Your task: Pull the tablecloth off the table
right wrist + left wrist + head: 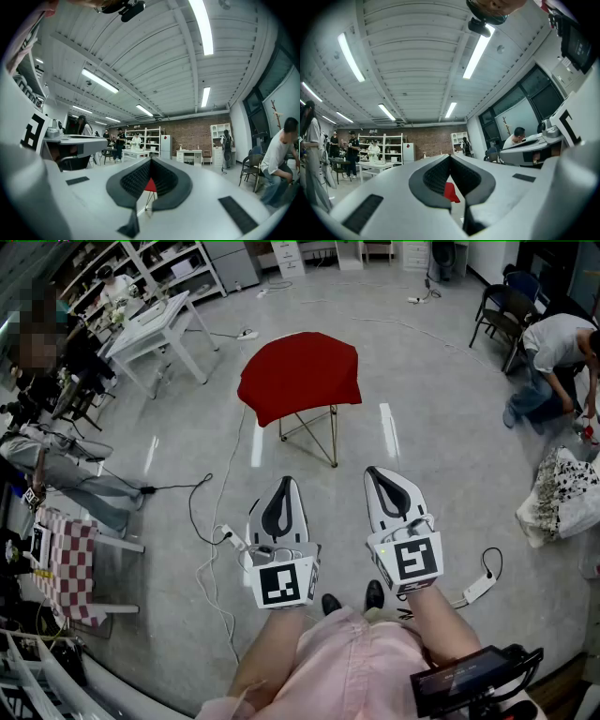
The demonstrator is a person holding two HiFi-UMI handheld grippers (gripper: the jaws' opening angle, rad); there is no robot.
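The left tongs (284, 486) are pressed together and empty, well short of the red tablecloth (300, 371), which drapes the small folding surface (335, 437) ahead. The right tongs (382, 474) are likewise together, holding nothing. Best to step closer, part both and pinch a hanging hem. The cloth looks soft and matte, with rounded corners over thin metal legs.

The tablecloth (300, 374) is plain red. It lies spread over the small table (315, 432), covers the whole top and hangs down at the edges. The table stands upright on thin crossed metal legs.
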